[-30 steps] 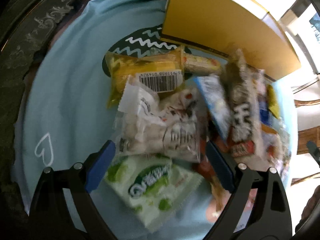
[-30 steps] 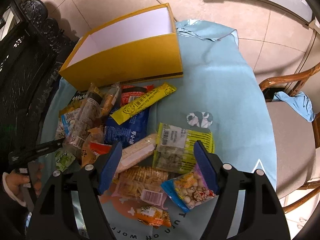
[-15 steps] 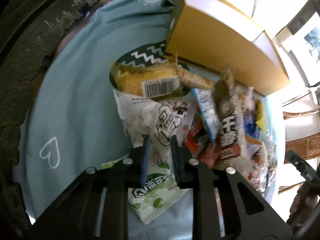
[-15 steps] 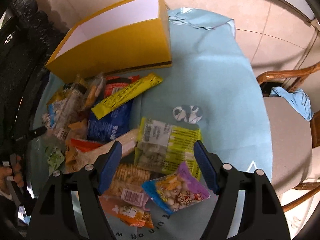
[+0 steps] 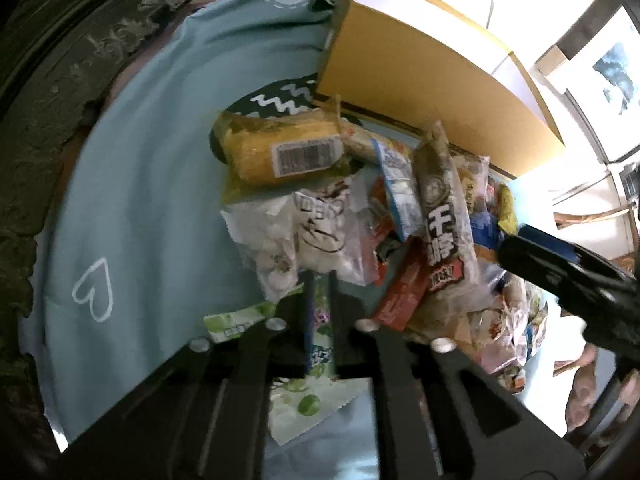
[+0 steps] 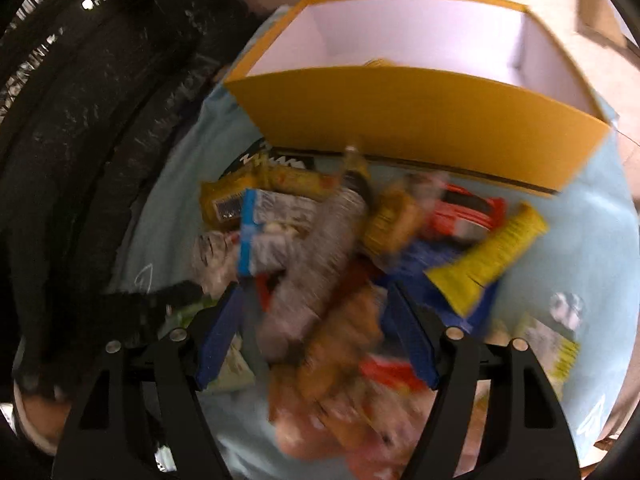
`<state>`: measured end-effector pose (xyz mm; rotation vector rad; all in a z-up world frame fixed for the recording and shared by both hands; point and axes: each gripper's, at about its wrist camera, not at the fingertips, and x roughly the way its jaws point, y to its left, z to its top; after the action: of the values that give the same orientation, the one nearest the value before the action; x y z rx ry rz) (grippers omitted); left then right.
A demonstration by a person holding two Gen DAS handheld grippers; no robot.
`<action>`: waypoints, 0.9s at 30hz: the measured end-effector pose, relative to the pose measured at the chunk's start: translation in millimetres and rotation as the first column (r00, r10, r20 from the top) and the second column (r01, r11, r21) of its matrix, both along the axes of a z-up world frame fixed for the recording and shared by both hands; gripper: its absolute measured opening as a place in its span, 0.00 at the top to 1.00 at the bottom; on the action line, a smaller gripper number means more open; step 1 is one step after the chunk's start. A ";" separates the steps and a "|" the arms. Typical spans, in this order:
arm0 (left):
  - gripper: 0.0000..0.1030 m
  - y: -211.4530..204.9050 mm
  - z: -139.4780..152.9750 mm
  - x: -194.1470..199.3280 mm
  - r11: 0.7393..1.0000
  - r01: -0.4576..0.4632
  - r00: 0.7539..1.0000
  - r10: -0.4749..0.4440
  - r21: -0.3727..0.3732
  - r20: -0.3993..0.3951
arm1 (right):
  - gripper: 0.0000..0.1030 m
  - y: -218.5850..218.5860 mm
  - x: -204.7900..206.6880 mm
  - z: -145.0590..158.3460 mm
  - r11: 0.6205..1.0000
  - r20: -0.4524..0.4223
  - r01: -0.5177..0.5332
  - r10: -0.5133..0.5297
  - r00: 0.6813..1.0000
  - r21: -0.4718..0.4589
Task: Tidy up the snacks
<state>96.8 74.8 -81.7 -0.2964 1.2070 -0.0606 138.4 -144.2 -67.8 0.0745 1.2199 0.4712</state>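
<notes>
A pile of snack packets lies on the blue tablecloth [image 5: 140,200] in front of an open yellow box [image 6: 400,120]. My left gripper [image 5: 320,280] pinches the top edge of a green pea snack packet [image 5: 302,402]. Its jaws are easing open slightly, but the pads still press on the packet. Just beyond its tips lie a clear bag of white sweets [image 5: 304,236] and a yellow packet with a barcode [image 5: 280,148]. My right gripper [image 6: 316,292] hangs open over the middle of the pile, above a long grey packet [image 6: 320,248], with nothing gripped. That view is blurred.
The yellow box [image 5: 420,92] stands at the far side of the pile, its white inside showing. Dark carved furniture [image 5: 60,80] borders the table on the left. A yellow stick packet [image 6: 488,260] lies at the pile's right. Bare cloth [image 6: 580,260] extends to the right.
My left gripper went from wide open to shut on the green pea packet and lifted its edge. My right gripper swung left across the pile, closer to the yellow box.
</notes>
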 end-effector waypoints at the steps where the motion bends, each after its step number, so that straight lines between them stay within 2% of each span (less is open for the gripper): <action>1: 0.45 3.3 1.1 -1.8 1.000 -0.013 1.000 0.013 0.004 0.004 | 0.28 8.9 7.4 -6.6 1.000 -0.016 0.001 -0.002 1.000 -0.031; 2: 0.33 6.5 4.0 -4.1 0.999 -0.034 0.999 0.033 0.025 0.020 | 0.28 14.6 12.6 -12.4 0.999 -0.027 0.002 -0.004 1.000 -0.043; 3: 0.33 8.2 7.8 -5.6 0.998 -0.049 0.998 0.047 0.048 0.041 | 0.29 22.0 17.3 -20.1 0.998 -0.039 -0.006 0.004 0.999 -0.060; 4: 0.33 10.6 11.0 -5.9 0.997 -0.048 0.998 0.045 0.054 0.053 | 0.47 29.9 23.2 -34.8 0.995 -0.070 -0.035 0.028 0.997 -0.096; 5: 0.32 12.2 12.0 -5.1 0.998 -0.046 0.998 0.043 0.048 0.050 | 0.60 29.6 27.3 -45.2 0.996 -0.118 -0.047 0.039 0.992 -0.071; 7: 0.31 13.8 12.6 -3.8 0.998 -0.044 0.998 0.042 0.053 0.049 | 0.67 22.5 31.0 -52.5 0.999 -0.158 -0.035 0.034 0.987 -0.008; 10: 0.29 10.8 8.3 0.5 0.997 -0.032 0.999 0.029 0.063 0.035 | 0.71 4.5 29.3 -36.8 0.999 -0.147 -0.015 0.020 0.989 0.035; 12: 0.29 3.5 4.6 4.8 0.998 -0.013 1.000 0.011 0.061 0.025 | 0.73 -13.8 21.1 -14.9 0.995 -0.108 -0.008 0.019 0.994 0.095; 15: 0.28 -10.1 -1.7 11.5 0.996 0.026 0.999 -0.028 0.088 0.017 | 0.73 -38.3 11.5 12.6 0.992 -0.052 0.012 -0.005 0.999 0.124; 18: 0.28 -17.7 -14.7 20.6 0.995 0.044 0.999 -0.043 0.094 -0.011 | 0.73 -70.3 -0.5 27.3 0.987 -0.038 0.052 -0.047 0.998 0.154; 20: 0.29 -23.1 -25.0 27.8 0.988 0.058 0.998 -0.055 0.141 -0.023 | 0.73 -84.6 -7.0 29.2 0.983 -0.043 0.074 -0.068 0.997 0.167; 21: 0.32 -25.7 -28.5 30.9 0.983 0.072 0.997 -0.068 0.168 -0.027 | 0.73 -90.9 -11.1 28.5 0.982 -0.050 0.084 -0.077 0.996 0.168; 22: 0.52 -26.6 -30.2 32.5 0.978 0.076 0.997 -0.071 0.196 -0.029 | 0.73 -97.2 -12.0 26.1 0.982 -0.059 0.092 -0.083 0.995 0.166; 23: 0.58 -27.1 -30.0 34.1 0.972 0.085 0.996 -0.081 0.218 -0.026 | 0.73 -100.0 -12.1 21.5 0.982 -0.067 0.098 -0.088 0.994 0.164; 25: 0.66 -23.3 -24.7 34.7 0.974 0.072 0.997 -0.069 0.213 -0.021 | 0.73 -101.5 -12.1 13.2 0.979 -0.082 0.113 -0.100 0.992 0.168; 27: 0.68 -15.0 -14.6 30.7 0.982 0.042 0.999 -0.041 0.182 -0.011 | 0.73 -106.1 -15.3 13.8 0.975 -0.089 0.118 -0.102 0.991 0.187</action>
<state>127.5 59.9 -96.3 -0.1111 1.2165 0.0149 123.1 -250.3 -54.1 0.3265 1.2376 0.4914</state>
